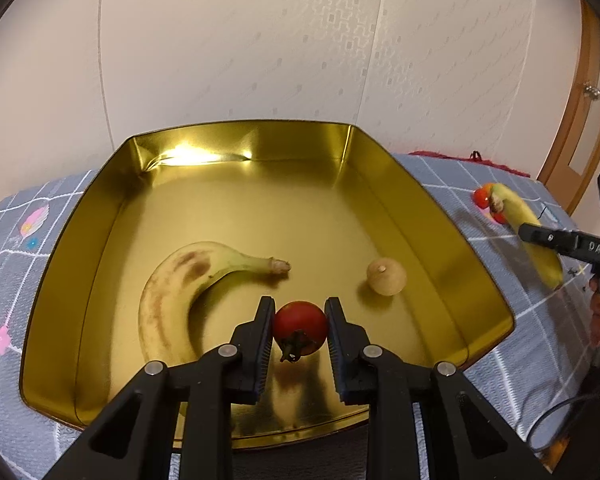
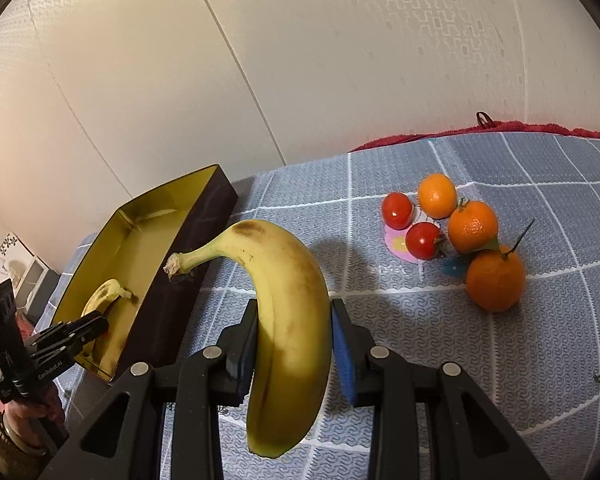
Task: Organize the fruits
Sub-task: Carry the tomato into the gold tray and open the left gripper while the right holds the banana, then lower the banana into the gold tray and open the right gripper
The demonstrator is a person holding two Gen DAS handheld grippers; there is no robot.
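In the left wrist view my left gripper is shut on a red tomato, held a little above the floor of the gold tin tray. A spotted banana and a pale round fruit lie in the tray. In the right wrist view my right gripper is shut on a yellow banana, lifted over the grey checked cloth just right of the tray. Two tomatoes and three oranges sit clustered on the cloth further right.
The tray has dark outer walls and stands near the wall at the cloth's left side. A red towel lies at the far edge. A person's hand grips the left gripper's handle. A wooden door frame is at right.
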